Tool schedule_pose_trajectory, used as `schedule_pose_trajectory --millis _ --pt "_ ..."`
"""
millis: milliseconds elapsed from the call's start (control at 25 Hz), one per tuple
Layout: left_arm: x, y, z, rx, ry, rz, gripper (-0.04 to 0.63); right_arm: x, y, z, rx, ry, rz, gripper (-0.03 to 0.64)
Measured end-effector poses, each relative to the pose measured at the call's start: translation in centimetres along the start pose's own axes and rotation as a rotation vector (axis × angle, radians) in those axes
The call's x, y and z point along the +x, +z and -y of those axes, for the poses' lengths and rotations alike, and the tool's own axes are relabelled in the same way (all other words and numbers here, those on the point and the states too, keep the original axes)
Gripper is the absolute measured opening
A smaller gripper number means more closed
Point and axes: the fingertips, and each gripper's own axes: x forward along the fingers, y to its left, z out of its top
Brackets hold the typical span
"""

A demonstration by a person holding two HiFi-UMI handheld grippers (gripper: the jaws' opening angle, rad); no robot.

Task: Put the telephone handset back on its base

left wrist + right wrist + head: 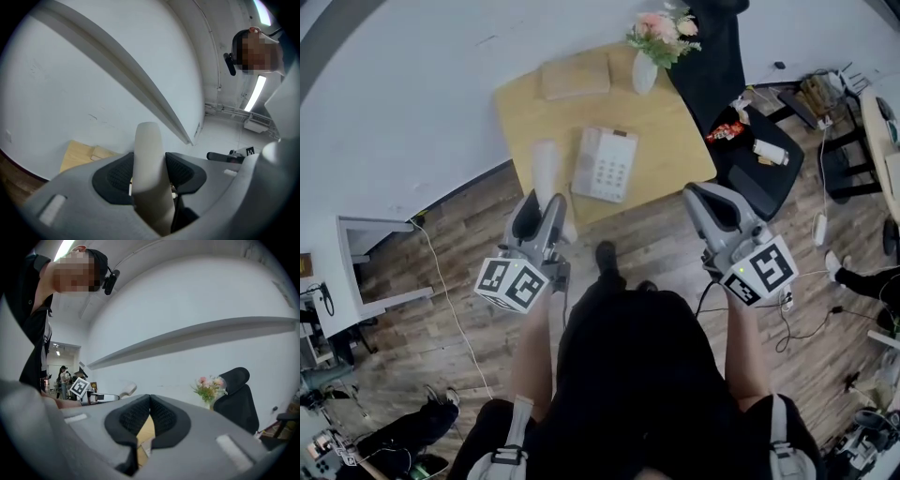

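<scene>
White handset (546, 169) clamped in left hand-held gripper (542, 214), left of telephone base (605, 165); right hand-held gripper (710, 199) closed, empty.

No legible text, brand, number or sign found in any view. Keypad on the telephone base (605, 164): key markings too small to read. Marker cube (512, 284) on the left gripper (551, 208) and second marker cube (761, 270) on the right gripper (698, 194): black-and-white square patterns only, no characters. Red packet (725, 131) on the office chair (759, 192): any print too small to make out.
</scene>
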Motion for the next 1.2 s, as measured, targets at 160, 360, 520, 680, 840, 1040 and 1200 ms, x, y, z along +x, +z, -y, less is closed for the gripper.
schedule_pose_trajectory --millis 160,360,520,680,840,1040,1200 --pt "1.3 -1.2 -2.0 -0.005 -0.023 -0.044 0.219 1.7 -0.6 -0.2 0.007 -0.018 -0.004 0.003" --pt "2.6 -2.9 -3.9 -0.004 -0.038 -0.109 0.219 3.5 -1.6 -0.7 0.028 -0.033 -0.023 0.002" --pt "3.6 -4.2 -5.5 -0.002 -0.042 -0.151 0.219 4.8 -2.5 -0.8 0.038 -0.038 -0.042 0.003" --pt "4.9 -5.6 -7.1 0.004 -0.034 -0.194 0.219 6.0 -3.2 -0.3 0.054 -0.042 -0.06 0.003" --pt "6.4 -7.0 -8.3 0.016 -0.023 -0.238 0.219 7.0 -3.7 0.1 0.065 -0.043 -0.074 0.002" --pt "8.6 -9.2 -9.7 0.032 0.001 -0.299 0.219 8.1 -4.2 0.8 0.093 -0.031 -0.093 0.002" --pt "10.3 -11.2 -10.9 0.052 0.018 -0.345 0.219 9.0 -4.8 1.4 0.105 -0.021 -0.108 0.003"
